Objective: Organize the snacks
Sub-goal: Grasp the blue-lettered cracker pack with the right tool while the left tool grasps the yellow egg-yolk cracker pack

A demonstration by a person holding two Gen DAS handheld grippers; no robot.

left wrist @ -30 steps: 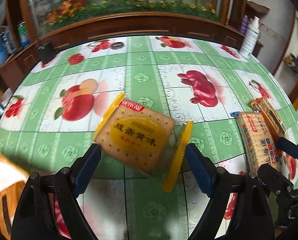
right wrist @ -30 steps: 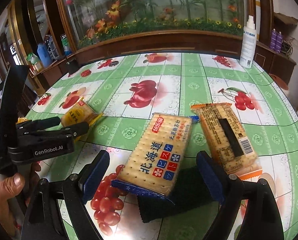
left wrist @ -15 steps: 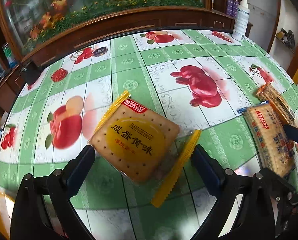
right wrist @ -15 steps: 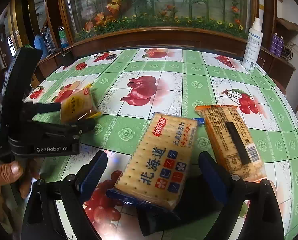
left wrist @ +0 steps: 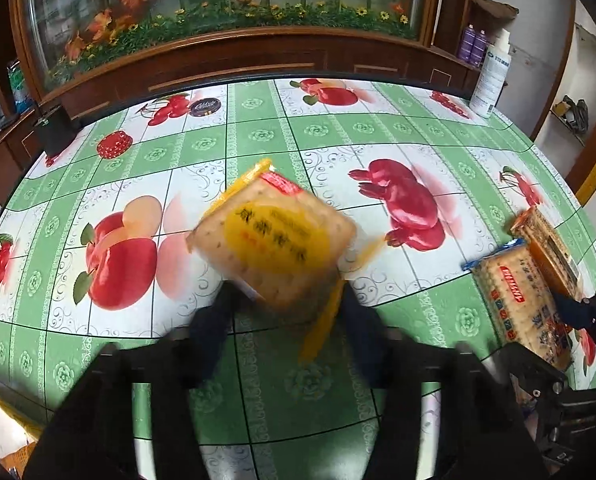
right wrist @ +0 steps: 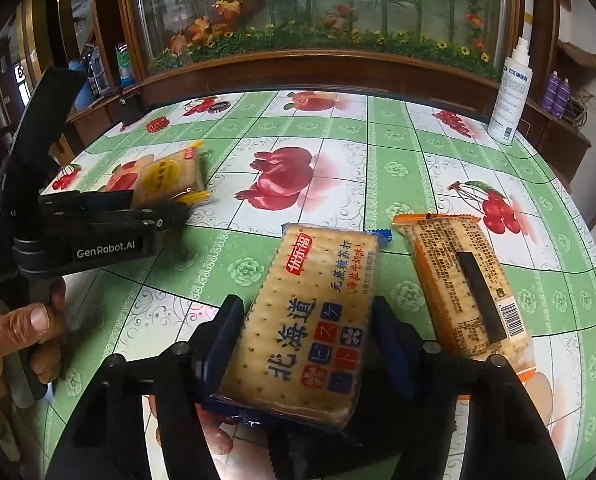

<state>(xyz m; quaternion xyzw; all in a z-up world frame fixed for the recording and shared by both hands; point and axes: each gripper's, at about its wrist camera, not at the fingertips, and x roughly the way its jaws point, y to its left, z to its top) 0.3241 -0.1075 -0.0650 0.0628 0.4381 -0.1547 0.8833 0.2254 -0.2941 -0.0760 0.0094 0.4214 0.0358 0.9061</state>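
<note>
Both grabs on, nothing sorted yet. Left gripper (left wrist: 284,300) pinches yellow cracker pack (left wrist: 272,236), blurred, probably lifted, mid-table. Right gripper (right wrist: 303,344) closing around blue cracker pack (right wrist: 309,320) near front edge; orange pack (right wrist: 465,288) untouched beside it.

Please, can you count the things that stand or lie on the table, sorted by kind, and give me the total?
Cracker packs: 3 (yellow pack, blue-edged pack, orange pack)
Spray bottles: 1 (white spray bottle)
Small round tins: 2 (red tin, dark tin)
Total: 6
</note>
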